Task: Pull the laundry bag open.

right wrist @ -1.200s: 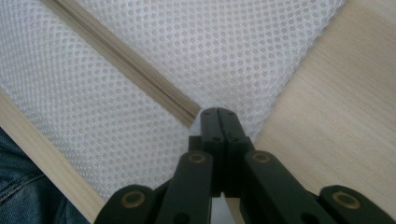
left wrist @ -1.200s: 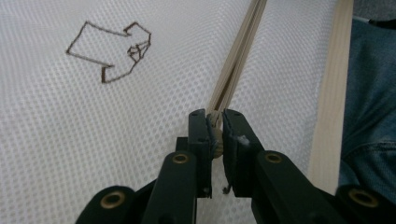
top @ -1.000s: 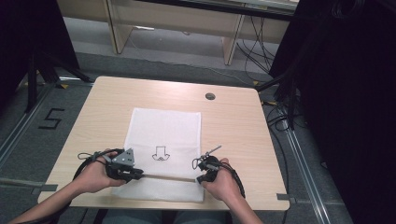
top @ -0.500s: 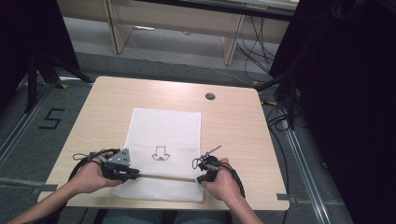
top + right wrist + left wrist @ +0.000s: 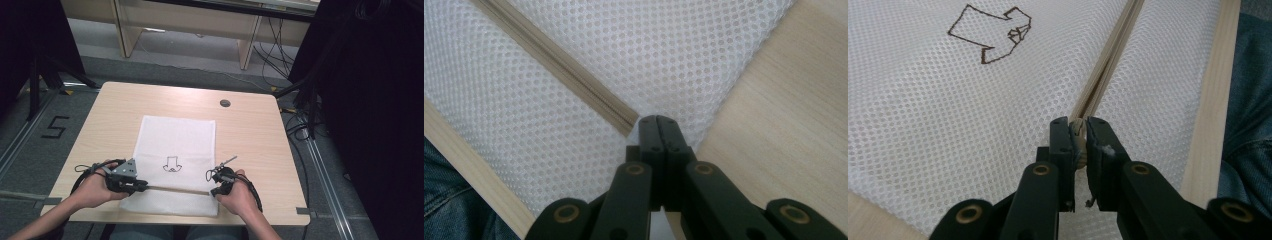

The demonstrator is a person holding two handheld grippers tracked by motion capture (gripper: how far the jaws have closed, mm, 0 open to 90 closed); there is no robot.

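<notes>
A pale wood worktop (image 5: 250,130) carries a white mesh cloth (image 5: 175,135) at frame centre. The left tool (image 5: 141,186) and right tool (image 5: 214,192) each clamp its tan edge strip (image 5: 175,189), lower centre.

"5" marked on the floor (image 5: 54,127)

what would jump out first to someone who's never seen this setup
First, the white mesh fabric sheet spread flat mid-table on the light wooden table, with a small dark outline drawing near its middle. Next, the thin pale wooden stick lying across the sheet's near part, with the left gripper shut on one end and the right gripper shut at the other.
</notes>
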